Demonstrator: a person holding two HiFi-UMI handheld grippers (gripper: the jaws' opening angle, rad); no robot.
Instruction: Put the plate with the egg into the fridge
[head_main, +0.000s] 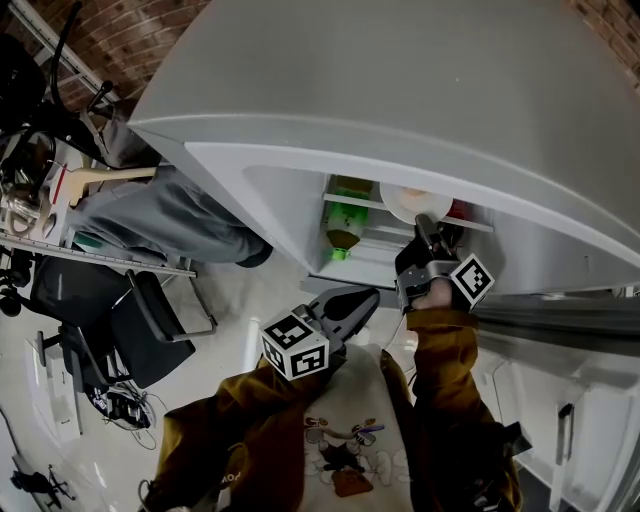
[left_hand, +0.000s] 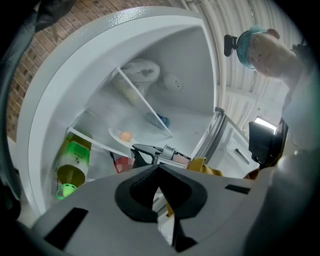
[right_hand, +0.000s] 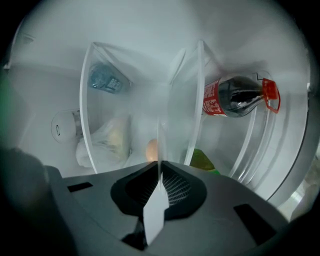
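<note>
The fridge (head_main: 300, 170) stands open. Inside, a white plate (left_hand: 116, 135) with an egg (left_hand: 125, 135) rests over a glass shelf (left_hand: 95, 141). My right gripper (head_main: 426, 226) reaches into the fridge, shut on the near rim of the plate (head_main: 404, 202). In the right gripper view the plate (right_hand: 159, 142) shows edge-on between the pads of the right gripper (right_hand: 159, 172), with the egg (right_hand: 151, 149) just beyond. My left gripper (head_main: 367, 298) hangs outside the fridge near my chest, shut and holding nothing. In its own view the left gripper (left_hand: 159, 168) looks at the right gripper (left_hand: 150, 151).
A green bottle (left_hand: 72, 162) lies on the lower shelf at the left. A cola bottle (right_hand: 240, 97) lies at the right, and a plastic bag (right_hand: 105, 142) sits at the back. An upright glass divider (right_hand: 187, 105) stands close to the plate. An office chair (head_main: 140, 330) and a desk stand at the left.
</note>
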